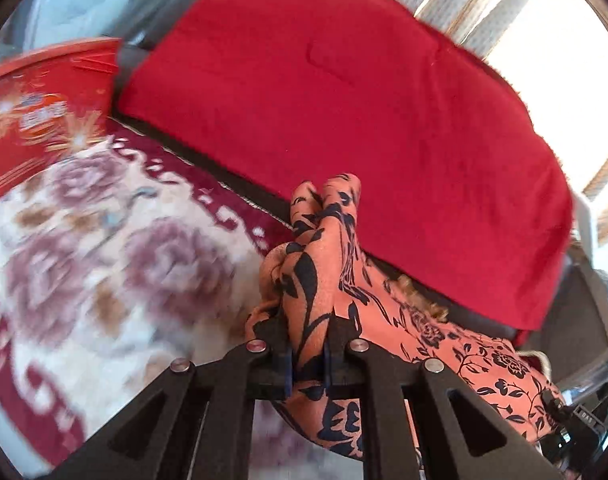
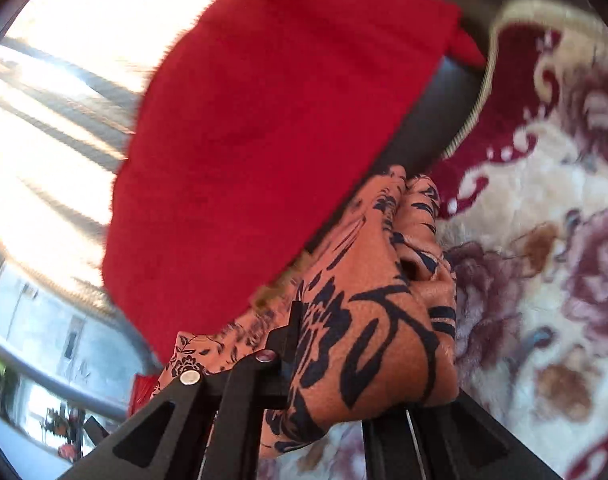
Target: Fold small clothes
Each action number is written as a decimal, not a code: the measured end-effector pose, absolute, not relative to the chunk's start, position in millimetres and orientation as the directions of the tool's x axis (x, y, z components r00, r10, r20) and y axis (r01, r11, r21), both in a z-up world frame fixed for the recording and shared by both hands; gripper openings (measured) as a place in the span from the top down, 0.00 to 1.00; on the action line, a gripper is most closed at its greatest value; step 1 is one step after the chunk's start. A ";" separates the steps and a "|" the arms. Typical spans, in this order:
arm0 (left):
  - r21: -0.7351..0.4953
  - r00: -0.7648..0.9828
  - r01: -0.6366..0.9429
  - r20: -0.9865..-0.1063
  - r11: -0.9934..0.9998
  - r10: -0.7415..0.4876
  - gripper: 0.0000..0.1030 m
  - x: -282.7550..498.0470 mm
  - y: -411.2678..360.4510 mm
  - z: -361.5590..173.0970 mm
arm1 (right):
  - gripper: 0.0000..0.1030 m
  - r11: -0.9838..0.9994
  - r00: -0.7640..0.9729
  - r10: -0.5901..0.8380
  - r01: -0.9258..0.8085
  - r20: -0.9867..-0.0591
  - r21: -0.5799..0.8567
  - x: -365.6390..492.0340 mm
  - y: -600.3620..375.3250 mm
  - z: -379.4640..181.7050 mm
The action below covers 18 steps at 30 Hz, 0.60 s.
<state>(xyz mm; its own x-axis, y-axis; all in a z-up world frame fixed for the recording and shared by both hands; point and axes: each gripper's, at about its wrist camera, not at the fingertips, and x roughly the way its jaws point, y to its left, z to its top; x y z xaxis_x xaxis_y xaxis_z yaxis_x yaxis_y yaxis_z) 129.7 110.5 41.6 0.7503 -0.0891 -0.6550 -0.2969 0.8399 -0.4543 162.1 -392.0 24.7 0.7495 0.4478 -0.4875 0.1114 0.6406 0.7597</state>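
Fabric fills both sets of jaws. The left gripper is clenched on a fold of the orange garment with a black floral print, the cloth squeezed between its black pads and bunching up toward twelve o'clock past the fingertips; the rest of the garment trails off toward four o'clock. In the right wrist view the right gripper is likewise clamped on the same orange printed cloth, which wraps over and hides its right finger, so only the left finger shows. Behind the garment, at twelve o'clock in both views, lies a red fleece blanket over dark furniture. A cream and maroon floral rug spreads at nine o'clock in the left view and three o'clock in the right.
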 end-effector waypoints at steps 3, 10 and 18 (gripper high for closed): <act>-0.427 0.733 -0.320 -0.677 0.845 -0.064 0.84 61.3 106.9 16.0 | 0.89 0.662 0.712 0.475 0.097 -0.517 0.743 97.1 -398.7 5.3; -0.462 0.571 -0.416 -0.803 0.783 -0.170 0.58 -3.5 153.8 -104.1 | 0.51 0.590 0.576 0.504 0.315 -0.644 0.743 -5.6 -451.4 -125.7; -0.284 0.645 -0.274 -0.763 0.919 -0.043 0.50 29.6 153.0 -42.8 | 0.49 0.702 0.673 0.378 0.240 -0.636 0.671 7.9 -490.6 -65.1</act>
<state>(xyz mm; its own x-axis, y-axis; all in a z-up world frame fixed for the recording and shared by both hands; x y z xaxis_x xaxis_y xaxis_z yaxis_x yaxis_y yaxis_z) 29.6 153.0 -42.8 0.6451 -0.0430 -0.7629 -0.2744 0.9188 -0.2838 7.9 -490.6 -65.1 0.6727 0.3783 -0.6359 0.2395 0.7018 0.6709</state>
